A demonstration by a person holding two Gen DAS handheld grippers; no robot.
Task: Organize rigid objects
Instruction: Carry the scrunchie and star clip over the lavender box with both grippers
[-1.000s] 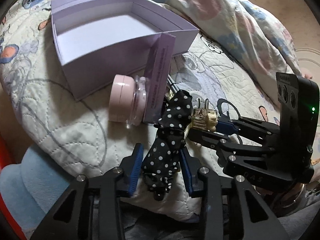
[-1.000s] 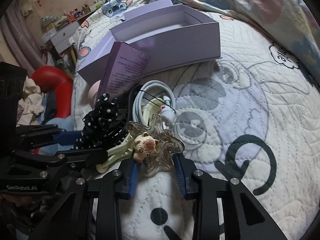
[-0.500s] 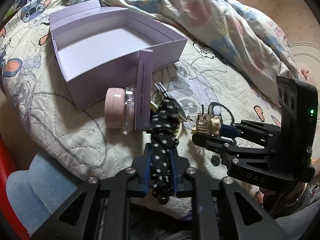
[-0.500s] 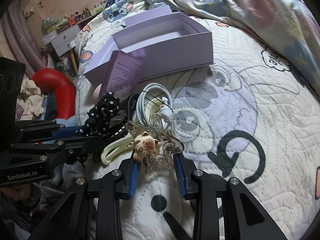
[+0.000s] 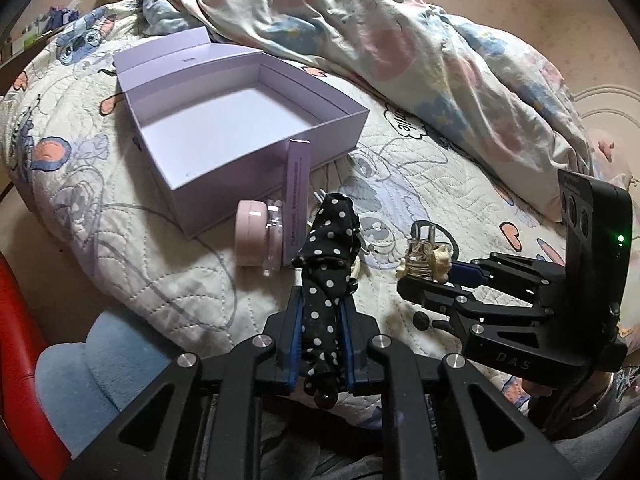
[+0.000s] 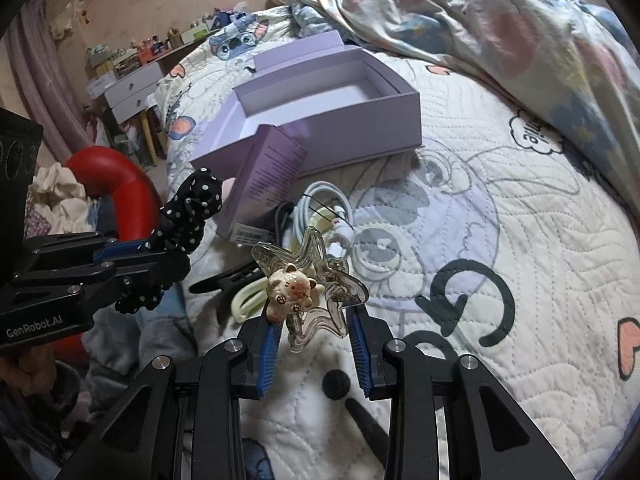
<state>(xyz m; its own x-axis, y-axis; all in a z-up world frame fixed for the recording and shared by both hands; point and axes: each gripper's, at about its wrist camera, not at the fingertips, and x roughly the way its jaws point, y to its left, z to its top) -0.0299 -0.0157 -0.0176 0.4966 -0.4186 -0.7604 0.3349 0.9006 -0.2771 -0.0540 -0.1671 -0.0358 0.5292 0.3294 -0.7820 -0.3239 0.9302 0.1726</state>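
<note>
Left gripper (image 5: 322,336) jaws clamped on polka-dot hair bow (image 5: 326,264): soft, light, floppy. Right gripper (image 6: 316,344) jaws gripping clear star claw clip (image 6: 308,276): rigid, brittle; hold body, not cat charm. Both raised near front of lavender box (image 5: 248,128) on bed.

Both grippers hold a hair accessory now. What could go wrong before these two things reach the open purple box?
1. The polka-dot bow is soft and droops past the left gripper; it may slip out or snag.
2. The right gripper seems to pinch the clear star clip only by its lower part, so it might twist loose.
3. The upright purple carton leans before the open purple box and could be knocked over.
</note>
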